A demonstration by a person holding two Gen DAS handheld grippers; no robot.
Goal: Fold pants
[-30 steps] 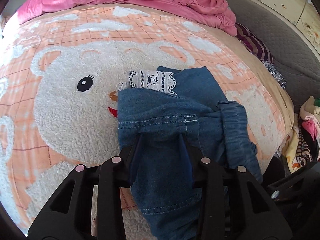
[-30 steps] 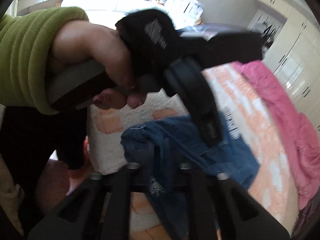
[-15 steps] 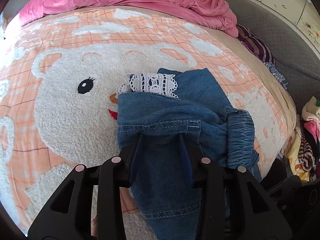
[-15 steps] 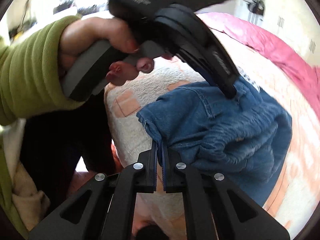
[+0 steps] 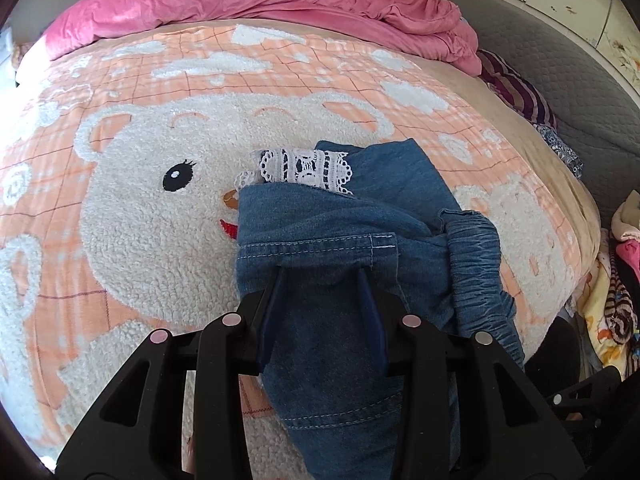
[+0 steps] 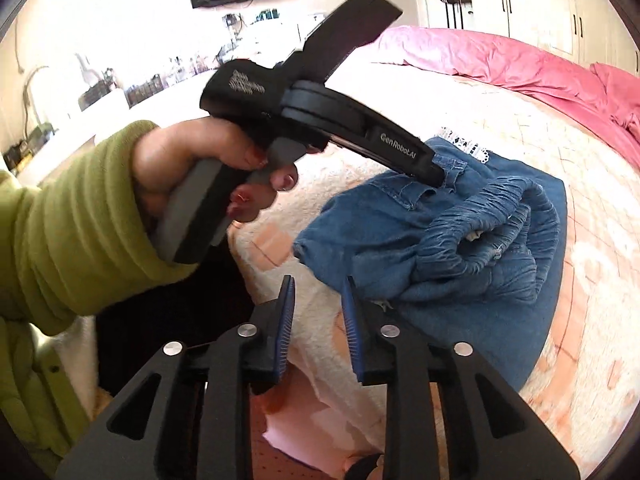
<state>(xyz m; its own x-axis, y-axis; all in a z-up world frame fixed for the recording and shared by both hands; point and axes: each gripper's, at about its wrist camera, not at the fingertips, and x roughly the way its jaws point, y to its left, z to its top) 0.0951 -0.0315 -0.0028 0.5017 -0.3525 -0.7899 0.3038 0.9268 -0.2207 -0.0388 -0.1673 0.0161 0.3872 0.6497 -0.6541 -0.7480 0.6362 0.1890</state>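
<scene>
Across the bed we see a fleecy peach blanket (image 5: 132, 240) with a white bear on it, a pink duvet (image 5: 240, 0) bunched at the far end. Our denim pants (image 5: 332, 236) lie crumpled near the blanket's edge, lace trim (image 5: 304, 168) poking out at the top. Our left gripper (image 5: 324, 284) pinches a fold of the denim between its pads, jaws partly closed on the cloth. Our right gripper (image 6: 318, 292) is opening just beside the pants, with nothing between its fingers.
</scene>
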